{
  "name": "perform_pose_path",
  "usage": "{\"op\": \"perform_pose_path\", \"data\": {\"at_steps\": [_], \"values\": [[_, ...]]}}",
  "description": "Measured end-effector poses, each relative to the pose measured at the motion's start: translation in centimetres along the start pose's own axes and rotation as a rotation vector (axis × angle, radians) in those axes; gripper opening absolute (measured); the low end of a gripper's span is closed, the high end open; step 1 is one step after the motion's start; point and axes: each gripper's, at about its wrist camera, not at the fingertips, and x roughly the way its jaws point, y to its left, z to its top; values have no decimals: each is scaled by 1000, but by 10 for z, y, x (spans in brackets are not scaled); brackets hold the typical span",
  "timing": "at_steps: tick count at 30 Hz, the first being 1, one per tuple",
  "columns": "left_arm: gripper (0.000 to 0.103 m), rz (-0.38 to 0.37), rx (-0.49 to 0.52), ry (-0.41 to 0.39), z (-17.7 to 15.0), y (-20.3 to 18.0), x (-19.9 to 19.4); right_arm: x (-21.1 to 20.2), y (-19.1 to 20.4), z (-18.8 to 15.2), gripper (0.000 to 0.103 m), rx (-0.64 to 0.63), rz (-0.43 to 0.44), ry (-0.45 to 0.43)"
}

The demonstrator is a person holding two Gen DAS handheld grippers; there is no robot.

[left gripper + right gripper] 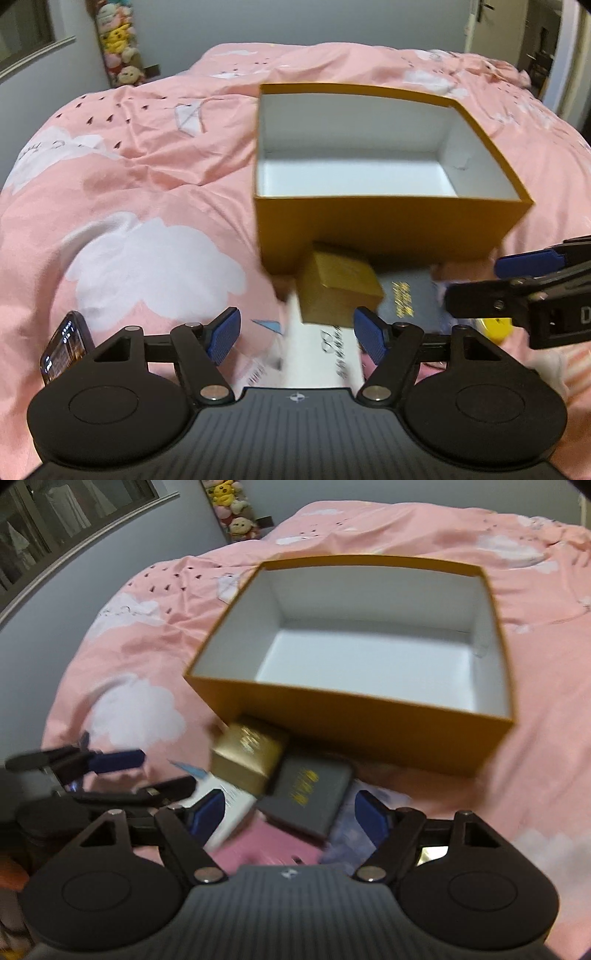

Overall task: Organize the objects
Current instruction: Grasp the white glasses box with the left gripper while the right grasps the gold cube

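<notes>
A large open orange box [388, 229] with an empty white inside sits on the pink bed; it also shows in the right wrist view [362, 720]. In front of it lie a small gold box [338, 284] [247, 757], a dark grey box with gold lettering [406, 299] [306, 794] and a white box with script [321, 350]. My left gripper [295, 334] is open and empty, just short of the gold box. My right gripper [290, 812] is open and empty, over the dark grey box.
A pink duvet with white clouds [147, 184] covers the bed. A phone [62, 347] lies at the left. A yellow item [496, 328] sits near the right gripper's side. Plush toys [118, 40] hang on the far wall. A pink item [266, 849] lies below the right gripper.
</notes>
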Motion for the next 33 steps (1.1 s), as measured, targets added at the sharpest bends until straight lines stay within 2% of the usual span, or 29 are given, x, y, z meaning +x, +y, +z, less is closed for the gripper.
{"op": "perform_pose_path", "data": {"at_steps": [5,17,19,21,23,26,31,33], "values": [[80,35,-30,18,5,14,11,31,10,20,78,53,60,31],[78,-31,-47,53,11,30,23,89,13,42,78,155,127,138],[78,-32,-45,56,12,29,25,96,15,43,79,150,115,148],[79,-27,-37,61,12,28,28,100,14,42,78,150,104,156],[79,-23,-30,62,11,26,28,104,11,41,70,161,100,182],[79,-20,-28,61,11,25,29,109,6,33,64,184,117,226],[79,-18,-7,53,7,21,25,98,3,30,63,180,129,196],[79,-43,-5,55,5,20,22,88,4,31,63,160,130,173]]}}
